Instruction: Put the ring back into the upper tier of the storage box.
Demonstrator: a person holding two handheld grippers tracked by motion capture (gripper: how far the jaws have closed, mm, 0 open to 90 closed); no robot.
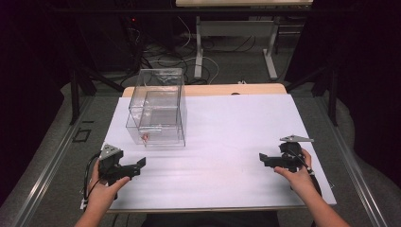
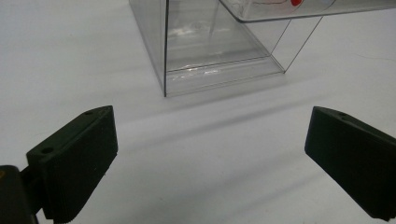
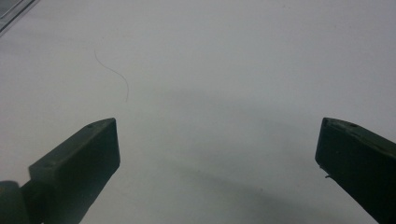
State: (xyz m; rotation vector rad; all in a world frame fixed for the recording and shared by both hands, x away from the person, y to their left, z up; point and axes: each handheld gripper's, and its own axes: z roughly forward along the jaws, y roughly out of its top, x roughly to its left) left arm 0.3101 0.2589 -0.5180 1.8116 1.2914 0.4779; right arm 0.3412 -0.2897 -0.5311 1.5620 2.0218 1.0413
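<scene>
**Both grippers wide, nothing held**

I hold the left gripper (image 1: 135, 166) low over the white table sheet (image 1: 227, 132), jaws spread wide, empty, aimed at the clear plastic box (image 1: 158, 111) near it. The box stands upright on the sheet's far left. My right gripper (image 1: 265, 160) sits well apart at the right, jaws wide too, touching nothing.

We find the counter (image 1: 227, 132) bare from twelve through six o'clock; only the clear box (image 1: 158, 109) at ten o'clock blocks us, just beyond our left tool (image 1: 137, 166).
</scene>
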